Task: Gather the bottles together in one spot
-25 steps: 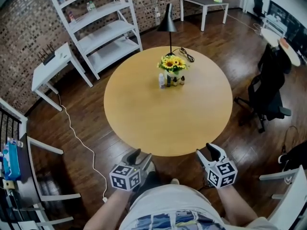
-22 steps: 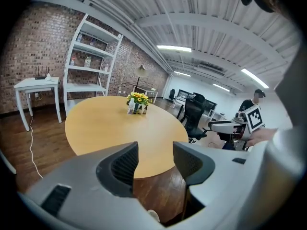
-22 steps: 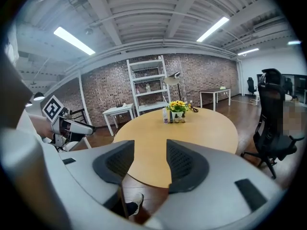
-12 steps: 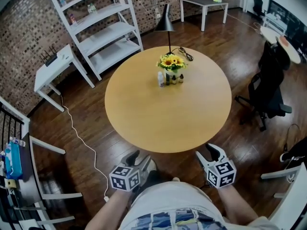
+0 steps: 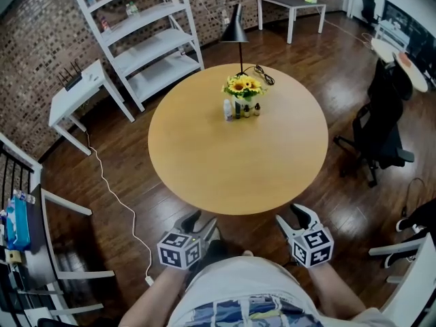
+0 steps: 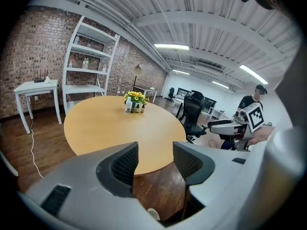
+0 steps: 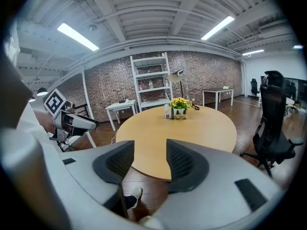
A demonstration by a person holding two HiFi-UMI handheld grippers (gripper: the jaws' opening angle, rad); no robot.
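Left gripper (image 5: 198, 221) and right gripper (image 5: 300, 214) at frame bottom, short of tabletop (image 5: 238, 172), tilted down, jaws apart, empty. Bottles (image 5: 242, 109) clustered by flowers (image 5: 242, 86), upper centre, too small to count.

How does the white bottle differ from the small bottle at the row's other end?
The white bottle is pale and taller; the small bottle is dark and shorter. In the head view the white bottle ends the row on the left, the small bottle on the right. Both stand upright on the round table by the sunflowers.
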